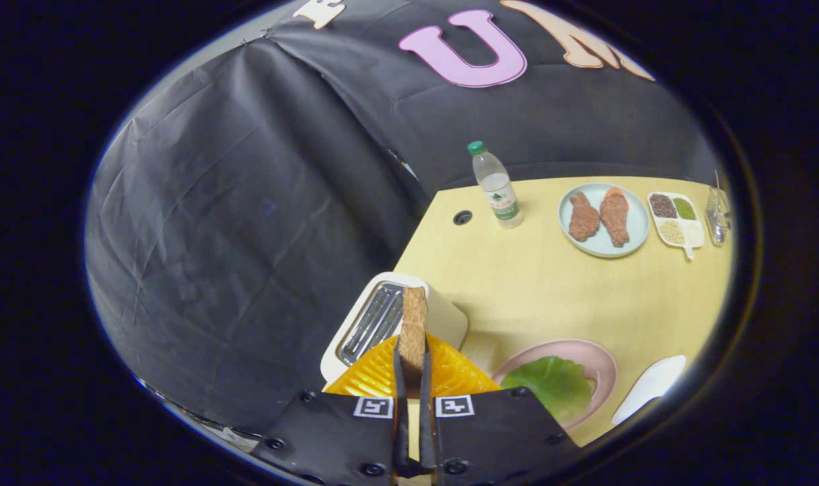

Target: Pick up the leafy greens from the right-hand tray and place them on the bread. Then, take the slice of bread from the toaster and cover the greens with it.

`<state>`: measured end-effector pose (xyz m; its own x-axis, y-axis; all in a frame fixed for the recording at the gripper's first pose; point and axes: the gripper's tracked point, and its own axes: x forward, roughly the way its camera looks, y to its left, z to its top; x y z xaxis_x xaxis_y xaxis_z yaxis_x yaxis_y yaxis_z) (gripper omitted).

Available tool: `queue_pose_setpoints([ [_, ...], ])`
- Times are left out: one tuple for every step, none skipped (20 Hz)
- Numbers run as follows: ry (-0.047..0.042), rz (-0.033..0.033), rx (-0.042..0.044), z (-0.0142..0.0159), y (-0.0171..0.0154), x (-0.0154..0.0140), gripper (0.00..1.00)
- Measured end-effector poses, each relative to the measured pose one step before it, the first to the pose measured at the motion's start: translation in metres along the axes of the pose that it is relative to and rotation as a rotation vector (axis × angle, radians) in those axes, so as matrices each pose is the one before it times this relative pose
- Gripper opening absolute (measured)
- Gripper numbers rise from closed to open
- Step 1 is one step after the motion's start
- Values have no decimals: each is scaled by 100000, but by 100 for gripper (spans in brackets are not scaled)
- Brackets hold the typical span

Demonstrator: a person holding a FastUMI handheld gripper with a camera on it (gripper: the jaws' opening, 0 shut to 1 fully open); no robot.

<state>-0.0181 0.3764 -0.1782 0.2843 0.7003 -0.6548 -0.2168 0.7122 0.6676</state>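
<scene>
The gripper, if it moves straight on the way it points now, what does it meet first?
The gripper, shut on the bread slice, would probably meet the toaster just ahead; depth is unclear.

Pale yellow wooden table [551, 283] with a round cable hole [462, 217], creased black cloth wall [247, 223] behind

On the yellow counter [551, 283] a water bottle [497, 185] stands beside a plate of meat pieces [603, 219] and a divided grain dish [676, 219].
</scene>
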Motion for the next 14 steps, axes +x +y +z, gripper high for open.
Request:
queue_pose_setpoints([
  [474, -884, 745, -341, -634, -221, 9],
  [340, -1334, 409, -272, -863, -110, 9],
  [375, -1312, 121, -294, -832, -168, 9],
  [409, -1163, 282, -363, -756, 4, 9],
  [245, -717, 705, -334, -581, -160, 9],
  [154, -498, 1060, -224, -570, -183, 9],
  [160, -442, 973, -202, -516, -17, 9],
  [337, -686, 813, -193, -647, 67, 9],
  [833, -696, 603, -507, -618, 149, 9],
  [831, -597, 602, -397, -552, 100, 9],
  [1058, -638, 820, -554, -525, 5, 9],
  [1011, -326, 1174, -427, -544, 47, 9],
  [836, -338, 1262, -503, -414, 60, 9],
  [745, -397, 1150, -303, -534, 25, 9],
])
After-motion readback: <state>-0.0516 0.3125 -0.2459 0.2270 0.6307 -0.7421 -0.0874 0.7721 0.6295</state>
